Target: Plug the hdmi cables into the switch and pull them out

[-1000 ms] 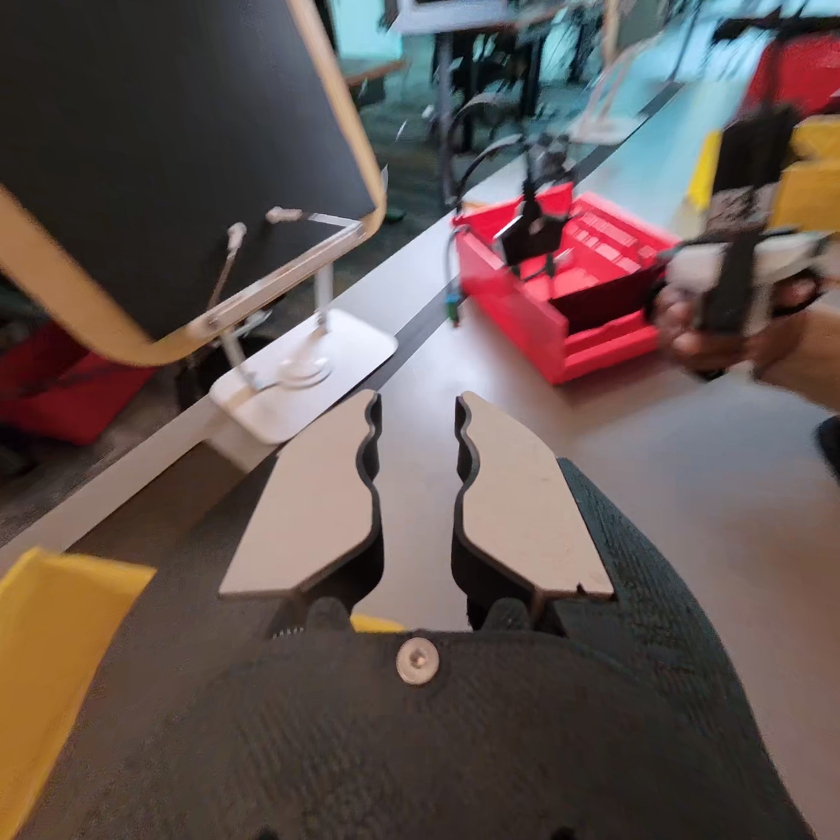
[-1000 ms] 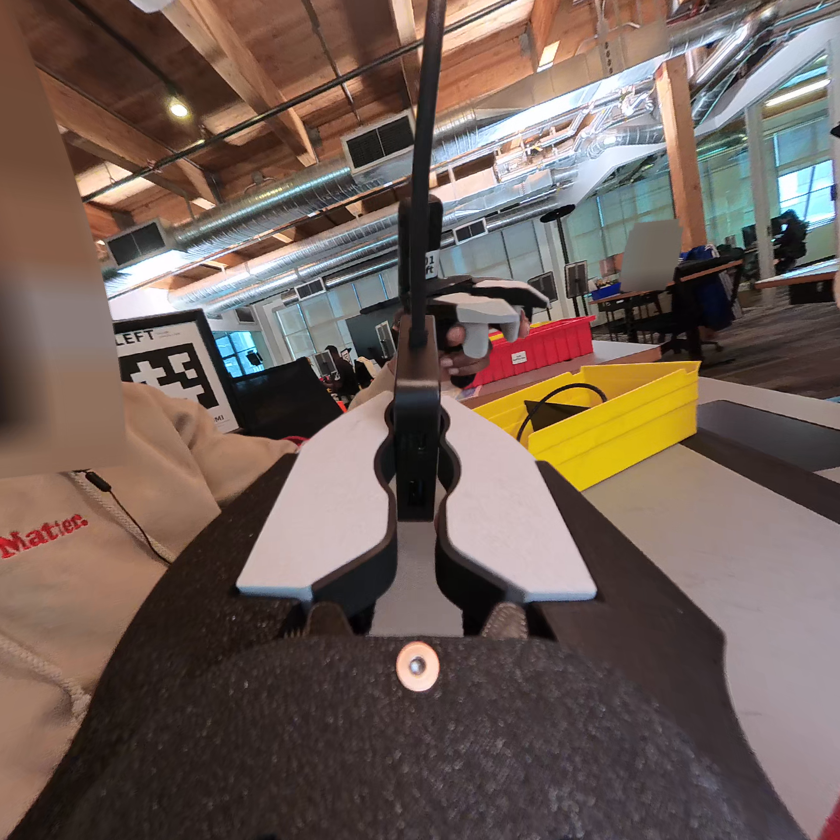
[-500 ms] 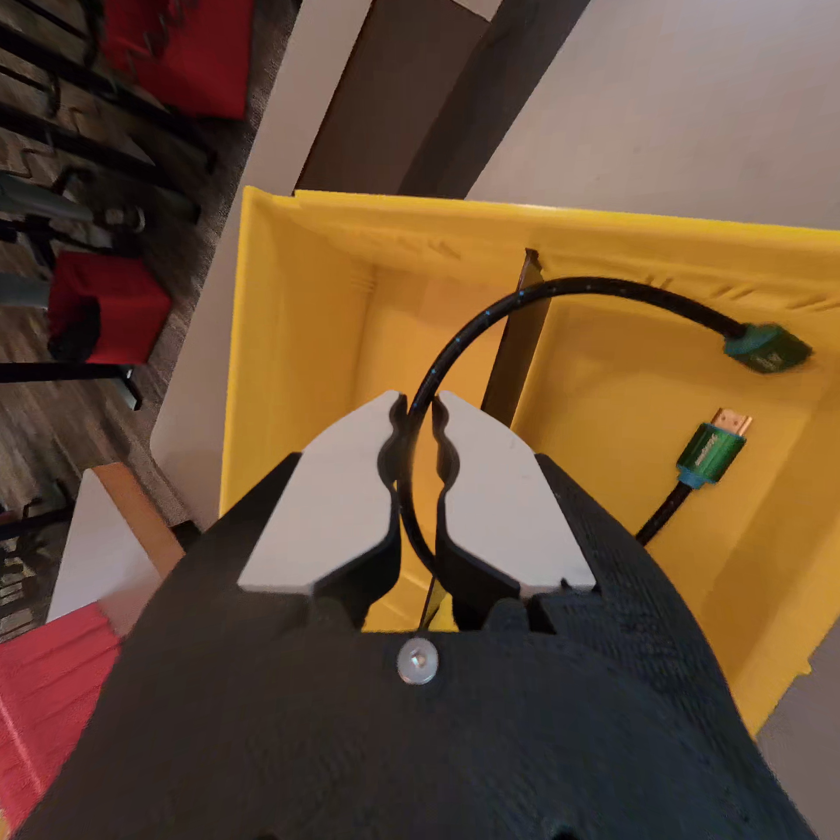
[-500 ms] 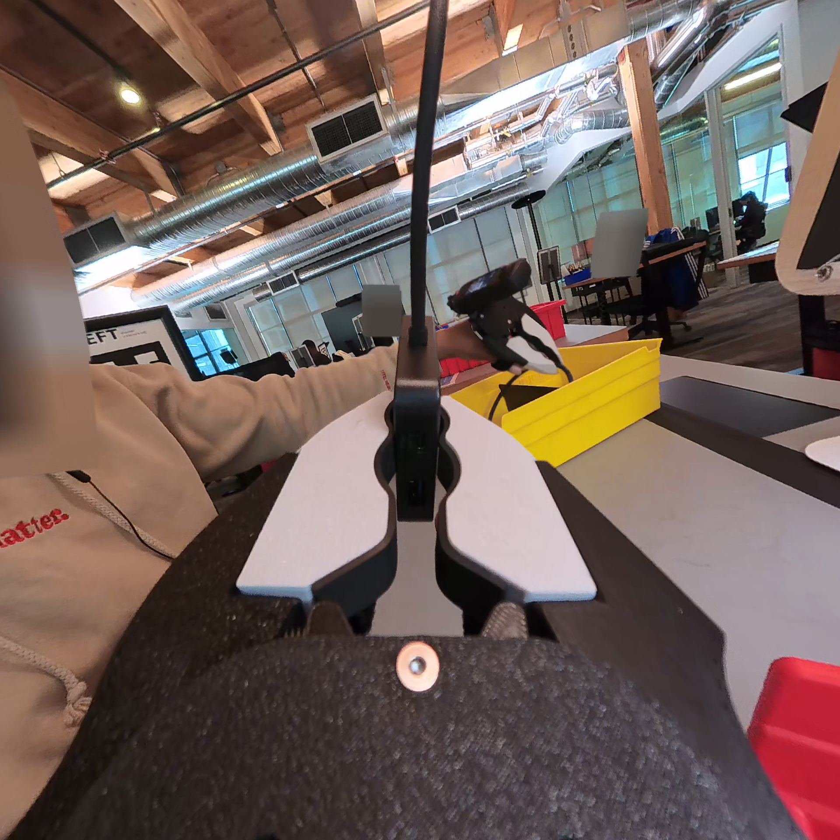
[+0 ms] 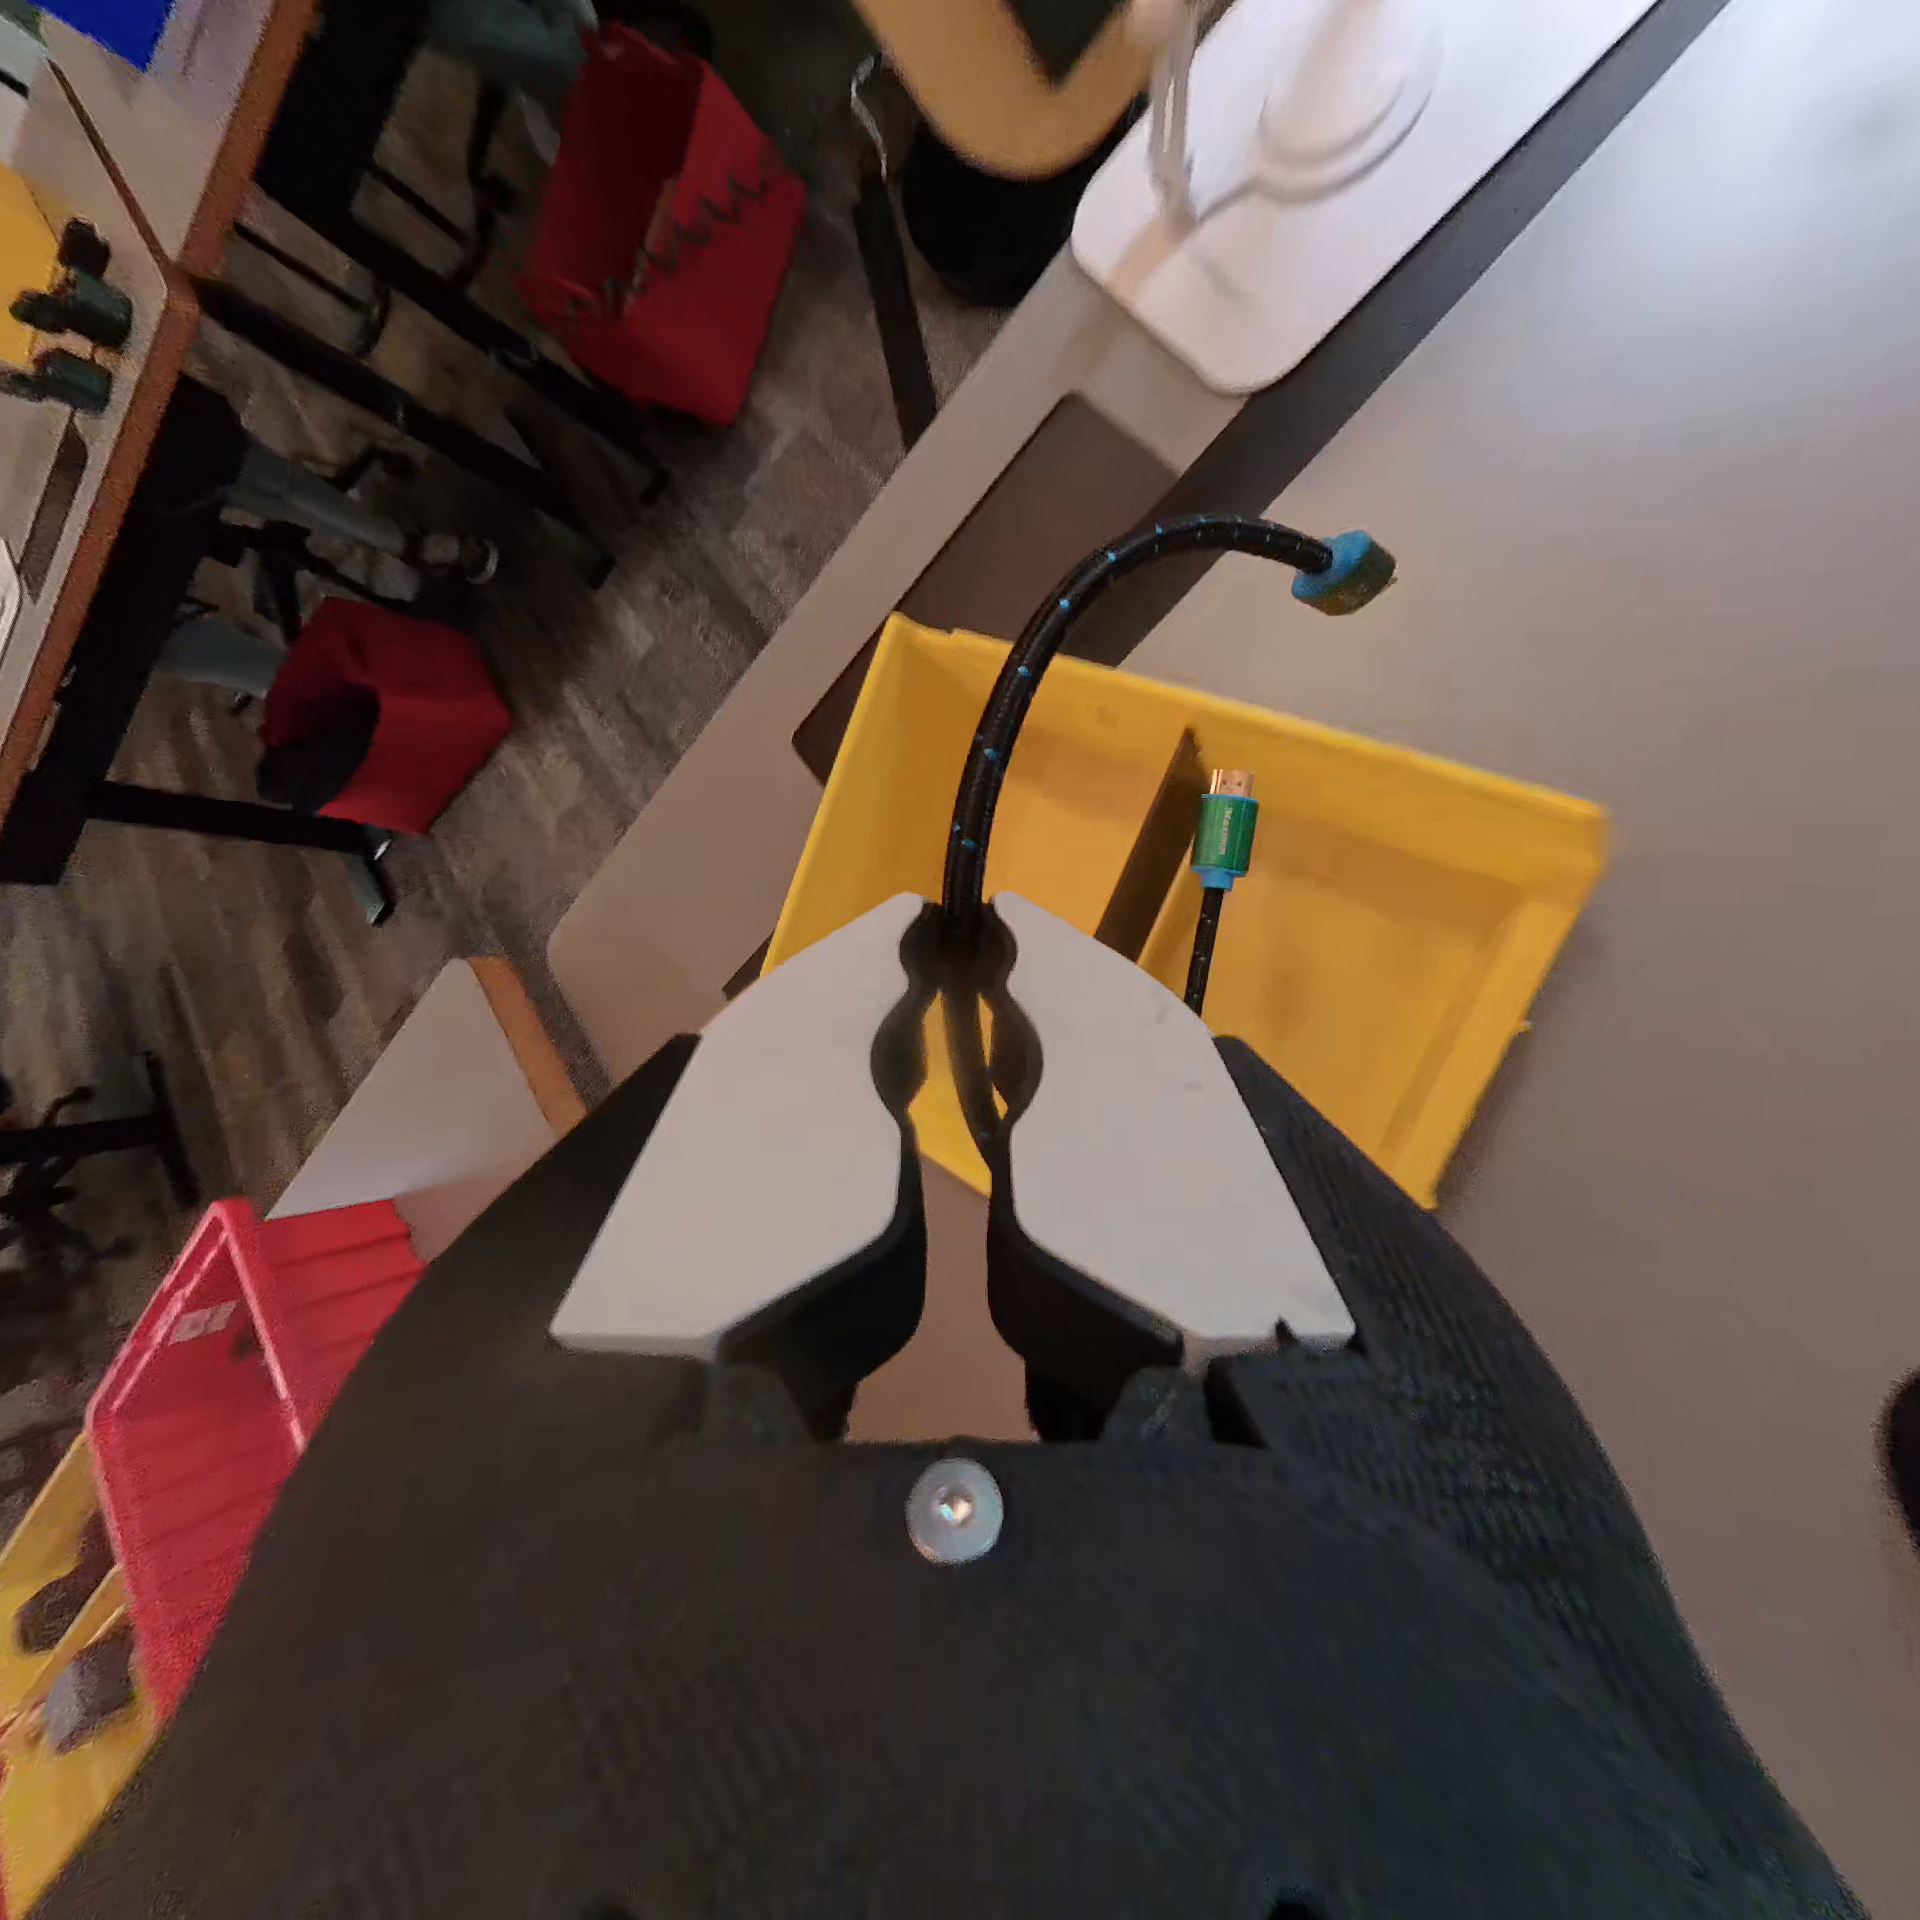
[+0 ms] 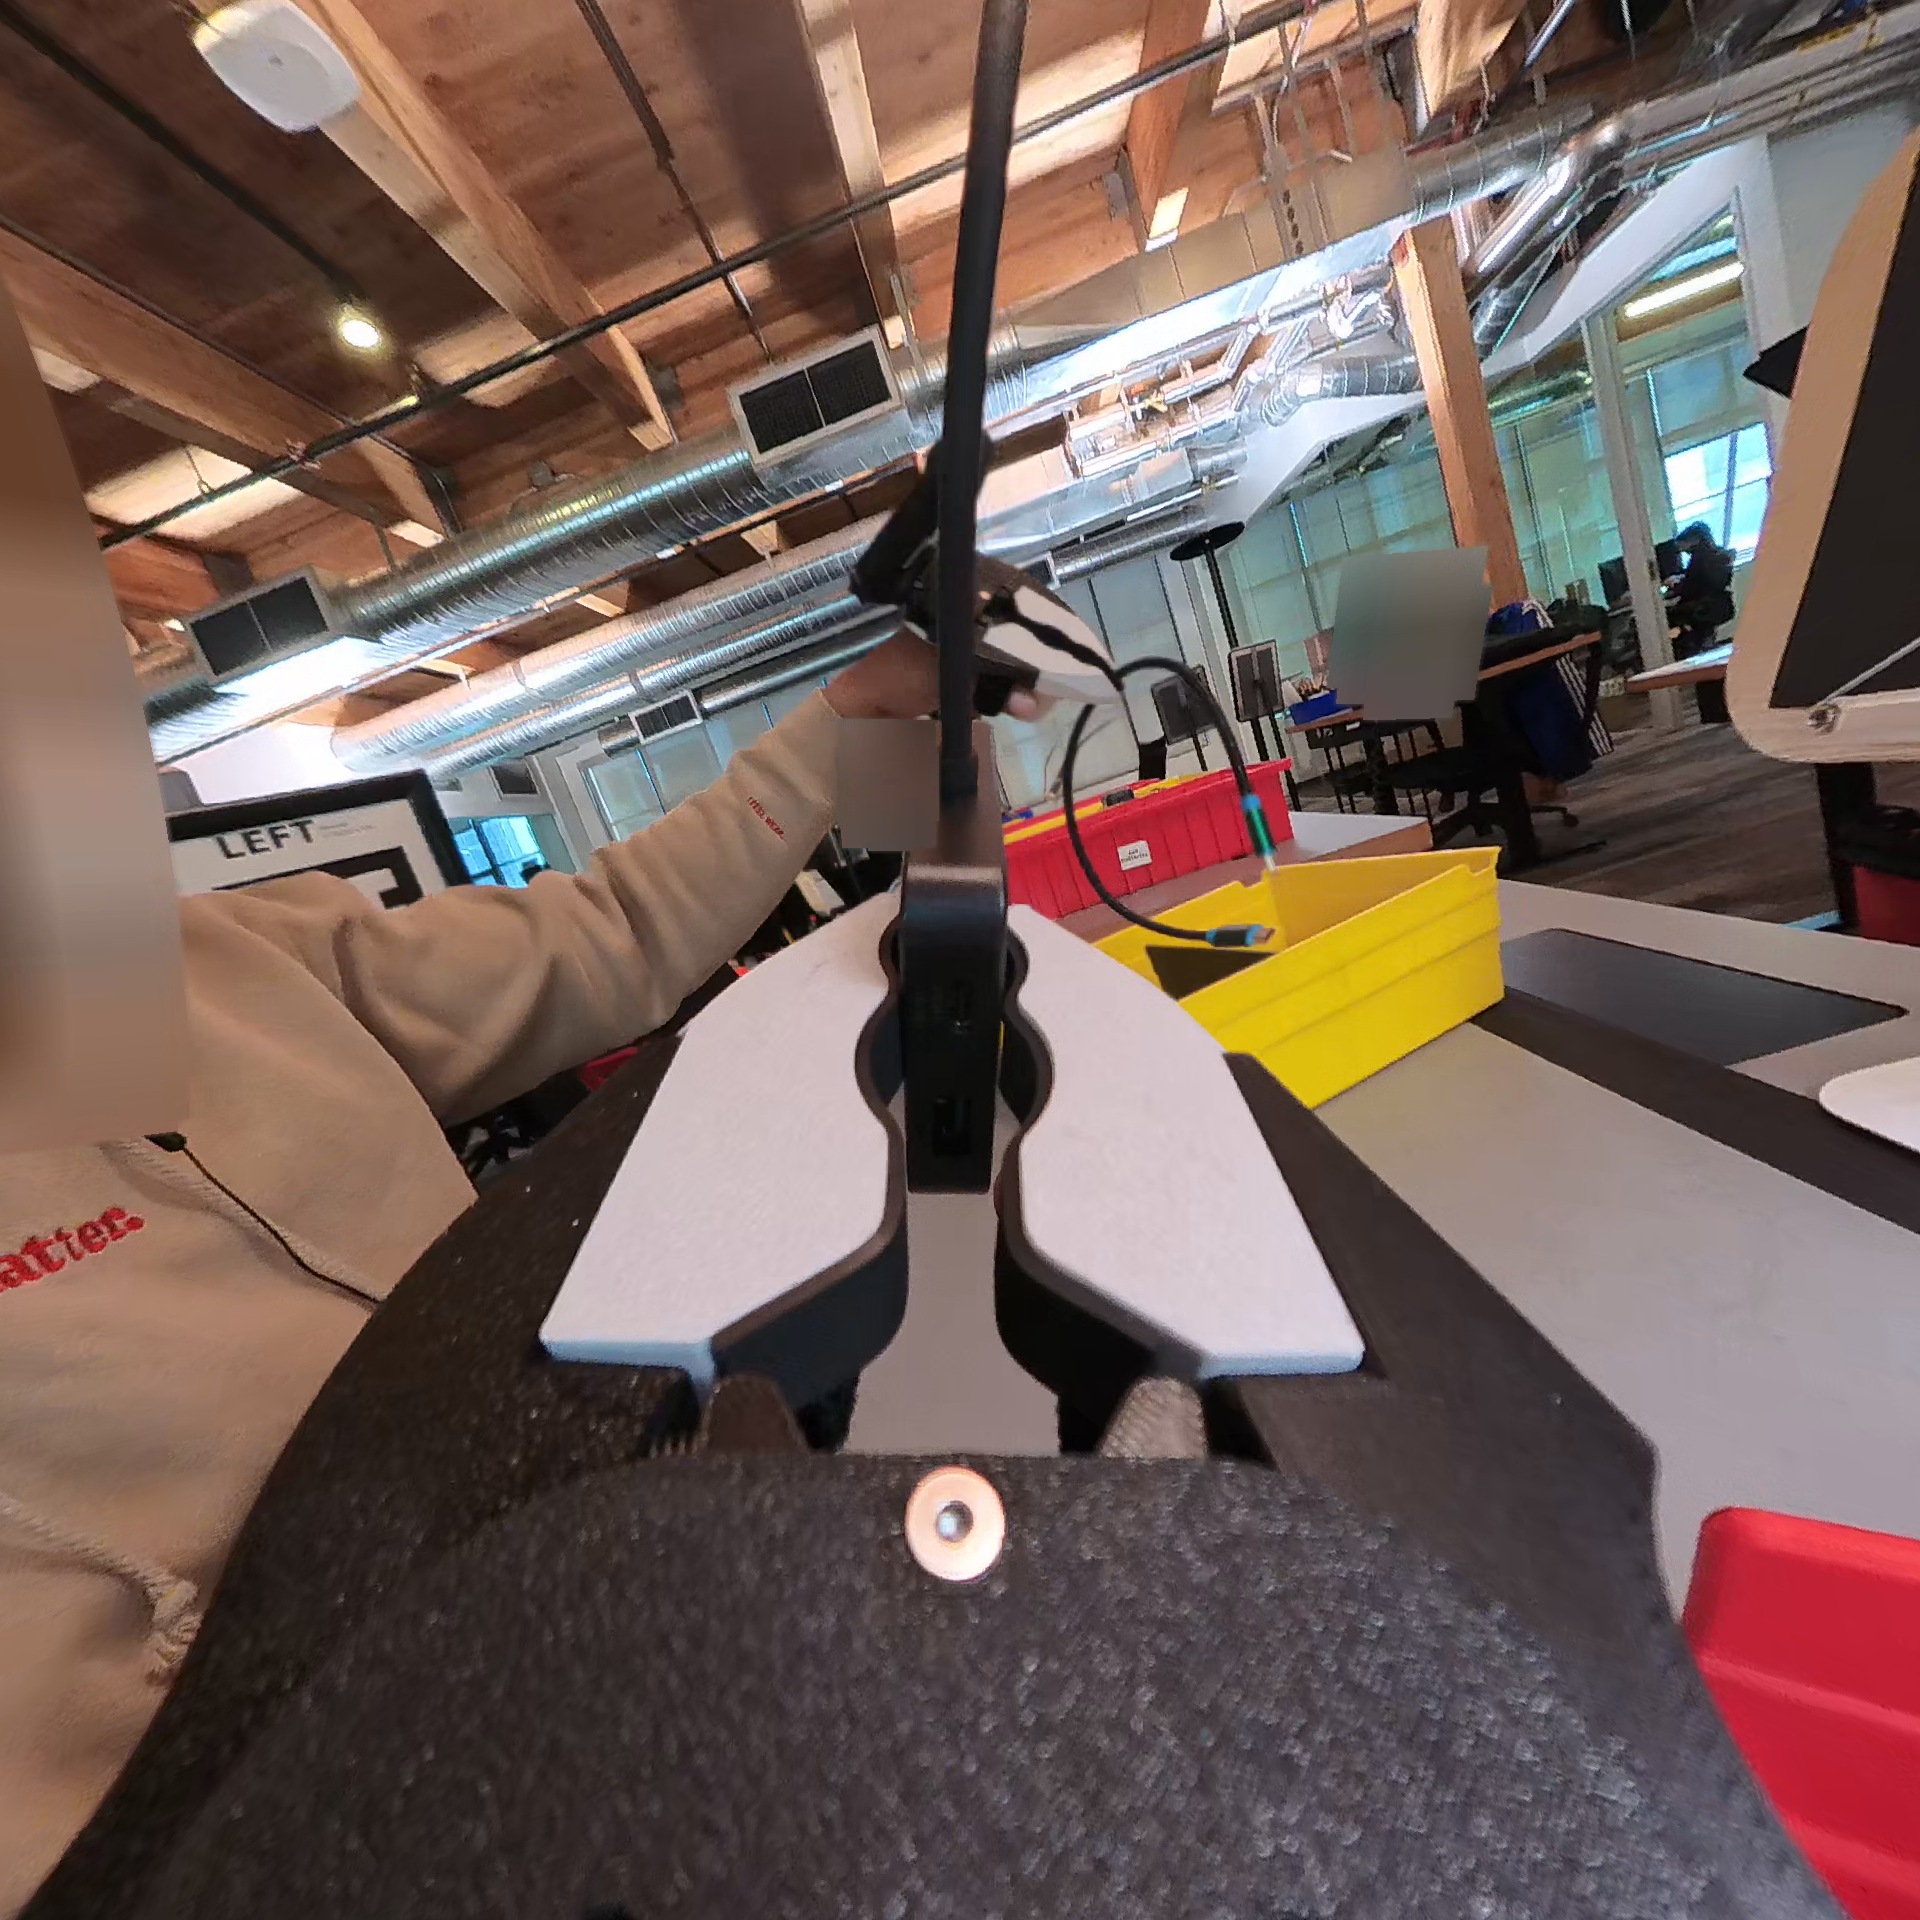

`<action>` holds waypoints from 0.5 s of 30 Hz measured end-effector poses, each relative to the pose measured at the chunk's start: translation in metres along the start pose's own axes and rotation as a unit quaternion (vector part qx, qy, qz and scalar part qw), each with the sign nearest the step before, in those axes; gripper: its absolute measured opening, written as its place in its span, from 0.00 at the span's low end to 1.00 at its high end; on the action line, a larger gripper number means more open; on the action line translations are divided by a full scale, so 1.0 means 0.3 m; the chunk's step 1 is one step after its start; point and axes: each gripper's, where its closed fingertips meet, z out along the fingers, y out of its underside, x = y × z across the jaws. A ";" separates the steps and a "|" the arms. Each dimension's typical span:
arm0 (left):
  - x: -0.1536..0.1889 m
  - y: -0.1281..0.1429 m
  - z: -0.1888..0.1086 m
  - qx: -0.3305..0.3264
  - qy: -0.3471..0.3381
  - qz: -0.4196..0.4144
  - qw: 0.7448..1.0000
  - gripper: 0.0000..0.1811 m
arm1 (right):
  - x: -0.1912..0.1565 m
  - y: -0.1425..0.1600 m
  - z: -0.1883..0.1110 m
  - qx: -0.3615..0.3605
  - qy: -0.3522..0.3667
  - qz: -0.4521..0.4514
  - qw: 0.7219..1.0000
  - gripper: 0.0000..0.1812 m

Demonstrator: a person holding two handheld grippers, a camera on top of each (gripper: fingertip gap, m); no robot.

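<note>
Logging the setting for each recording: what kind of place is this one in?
Probably an open-plan office or lab workspace: exposed timber ceiling beams with metal air ducts, rows of desks and chairs behind, and a worktable holding a yellow parts bin.

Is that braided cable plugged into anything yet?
No. The braided cable hangs from the left gripper; both plugs are bare.

Your left gripper (image 5: 958,925), loose around the braided cable (image 5: 1003,717) half a second ago, now pinches it and has lifted it above the yellow bin (image 5: 1455,935). The blurred blue-collared plug (image 5: 1345,574) has probably cleared the rim, pointing toward 1 o'clock. In the right wrist view, that gripper (image 6: 1081,681) sits higher, with both plugs dangling over the bin (image 6: 1382,966).
</note>
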 end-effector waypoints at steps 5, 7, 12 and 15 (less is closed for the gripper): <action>0.145 -0.137 -0.147 0.087 0.081 -0.024 0.993 0.04 | -0.008 -0.027 -0.016 0.015 -0.001 -0.004 1.000 0.07; 0.261 -0.182 -0.168 0.122 0.149 -0.040 0.980 0.04 | -0.013 -0.034 -0.022 0.018 -0.003 -0.005 1.000 0.07; 0.627 -0.238 -0.121 0.175 0.385 -0.125 0.898 0.04 | -0.033 -0.015 -0.036 0.001 -0.032 0.013 0.999 0.07; 0.831 -0.214 -0.010 0.166 0.485 -0.166 0.843 0.04 | -0.046 -0.003 -0.045 -0.010 -0.048 0.016 0.999 0.07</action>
